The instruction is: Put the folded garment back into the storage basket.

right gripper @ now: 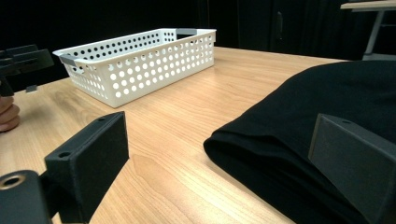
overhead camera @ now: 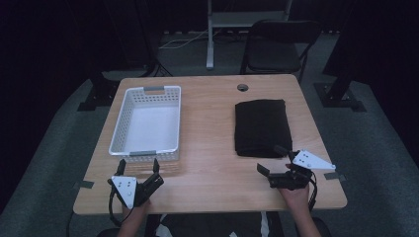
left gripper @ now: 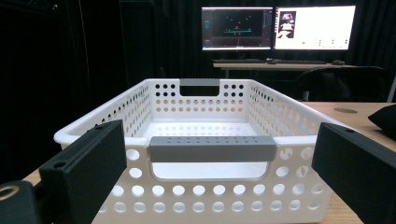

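A white perforated basket (overhead camera: 123,116) with grey handles lies empty on the left half of the wooden table (overhead camera: 207,128). A folded black cloth (overhead camera: 260,126) lies on the right half. My left gripper (overhead camera: 139,165) is open just before the basket's near end, its jaws framing the near grey handle (left gripper: 212,148). My right gripper (overhead camera: 272,159) is open at the cloth's near edge, angled to the upper left. In the right gripper view the cloth's near corner (right gripper: 299,135) lies between and ahead of the jaws, with the basket (right gripper: 140,63) farther off.
A round cable hole (overhead camera: 242,87) sits at the table's far edge. A black chair (overhead camera: 276,47) stands behind the table. Monitors (left gripper: 278,28) glow on a desk beyond the basket. Bare wood lies between basket and cloth. The left hand (right gripper: 8,116) shows at the right gripper view's left edge.
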`<action>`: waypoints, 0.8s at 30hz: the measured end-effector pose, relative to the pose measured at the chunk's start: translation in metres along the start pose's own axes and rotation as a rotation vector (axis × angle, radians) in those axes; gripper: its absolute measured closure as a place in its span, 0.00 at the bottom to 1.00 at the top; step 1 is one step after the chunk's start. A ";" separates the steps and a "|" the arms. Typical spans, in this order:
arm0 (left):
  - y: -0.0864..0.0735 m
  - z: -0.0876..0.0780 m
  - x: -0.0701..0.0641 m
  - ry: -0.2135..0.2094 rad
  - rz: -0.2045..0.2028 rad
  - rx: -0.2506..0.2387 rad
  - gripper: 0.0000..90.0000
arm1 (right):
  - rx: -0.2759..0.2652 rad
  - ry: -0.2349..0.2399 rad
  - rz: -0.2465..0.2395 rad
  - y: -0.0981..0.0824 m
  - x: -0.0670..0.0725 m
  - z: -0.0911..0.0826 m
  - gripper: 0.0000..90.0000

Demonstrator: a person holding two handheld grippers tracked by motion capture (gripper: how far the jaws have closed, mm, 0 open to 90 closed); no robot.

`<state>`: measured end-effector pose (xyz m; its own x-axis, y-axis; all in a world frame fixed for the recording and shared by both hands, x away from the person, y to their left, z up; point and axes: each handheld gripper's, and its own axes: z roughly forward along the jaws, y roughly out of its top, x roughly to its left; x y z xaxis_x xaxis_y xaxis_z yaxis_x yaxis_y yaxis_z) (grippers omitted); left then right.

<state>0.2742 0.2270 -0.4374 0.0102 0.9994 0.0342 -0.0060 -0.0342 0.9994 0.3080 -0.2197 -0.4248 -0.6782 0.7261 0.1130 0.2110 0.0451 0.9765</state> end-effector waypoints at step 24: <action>0.000 0.000 0.000 -0.006 0.002 0.002 0.05 | 0.225 0.089 -0.070 -0.002 0.021 0.023 0.04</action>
<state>0.2745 0.2270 -0.4372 0.0161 0.9992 0.0363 -0.0044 -0.0363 0.9993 0.3095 -0.1889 -0.4285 -0.7538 0.6531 0.0724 0.3063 0.2518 0.9180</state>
